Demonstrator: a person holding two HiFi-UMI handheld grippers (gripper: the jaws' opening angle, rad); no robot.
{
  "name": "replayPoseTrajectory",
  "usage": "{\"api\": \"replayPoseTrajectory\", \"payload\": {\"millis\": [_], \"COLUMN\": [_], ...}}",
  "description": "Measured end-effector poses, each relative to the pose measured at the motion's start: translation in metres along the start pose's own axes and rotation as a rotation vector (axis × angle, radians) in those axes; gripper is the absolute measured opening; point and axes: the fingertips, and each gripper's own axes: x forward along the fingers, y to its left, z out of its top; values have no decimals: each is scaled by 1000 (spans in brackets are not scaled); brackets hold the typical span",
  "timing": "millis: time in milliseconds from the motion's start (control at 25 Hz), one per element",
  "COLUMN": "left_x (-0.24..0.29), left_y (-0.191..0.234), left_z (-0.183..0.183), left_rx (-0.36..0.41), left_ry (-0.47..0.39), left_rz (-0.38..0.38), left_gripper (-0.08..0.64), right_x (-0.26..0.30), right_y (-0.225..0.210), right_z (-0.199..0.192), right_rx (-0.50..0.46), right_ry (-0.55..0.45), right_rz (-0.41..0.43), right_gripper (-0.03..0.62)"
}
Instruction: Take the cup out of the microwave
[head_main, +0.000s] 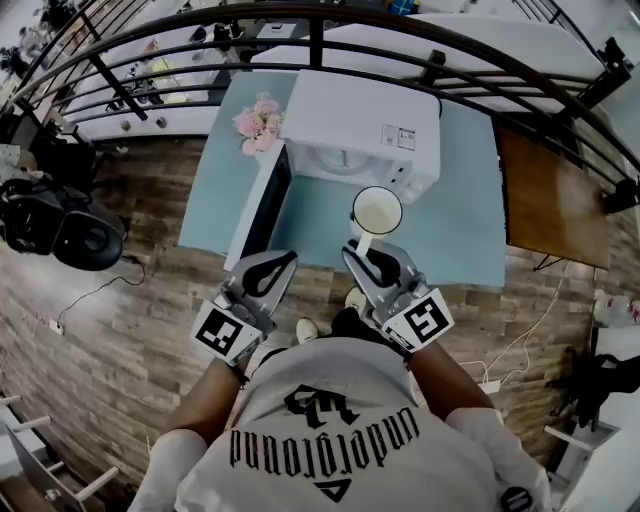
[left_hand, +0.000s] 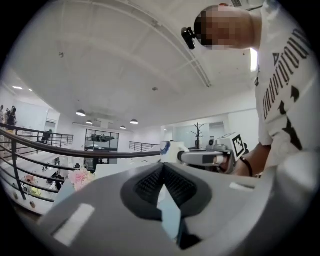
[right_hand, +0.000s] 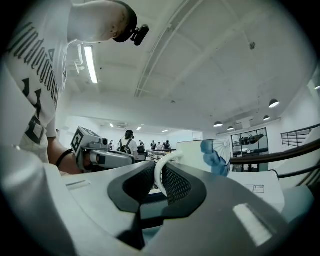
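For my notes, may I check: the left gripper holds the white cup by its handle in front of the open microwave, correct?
Not quite: the right gripper, not the left gripper, holds the white cup by its handle in front of the open microwave, as the right gripper view shows.

One cup (head_main: 377, 212), one microwave (head_main: 350, 125), one bouquet (head_main: 258, 123) — two: left tongs (head_main: 288, 258), right tongs (head_main: 358, 252).

Blue table (head_main: 460, 200) stands on plank floor (head_main: 150, 300) by curved, probably balcony, railing (head_main: 316, 30).
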Motion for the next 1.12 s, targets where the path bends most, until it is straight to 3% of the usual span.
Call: {"api": "replayPoseTrajectory", "payload": {"millis": [480, 680, 1120], "left_x": [-19, 0, 39], "left_y": [-36, -75, -188], "left_z": [11, 13, 0], "left_rx": [84, 24, 76], "left_ry": [-40, -15, -61], "left_rz": [-16, 3, 83], "left_gripper": [51, 51, 49], "right_x": [-53, -91, -216], "right_y": [27, 20, -3], "right_z": [25, 25, 19], "right_rx": [-31, -32, -19], "right_ry": [1, 15, 20], "right_rz": [-19, 8, 90], "right_gripper": [48, 48, 48]}}
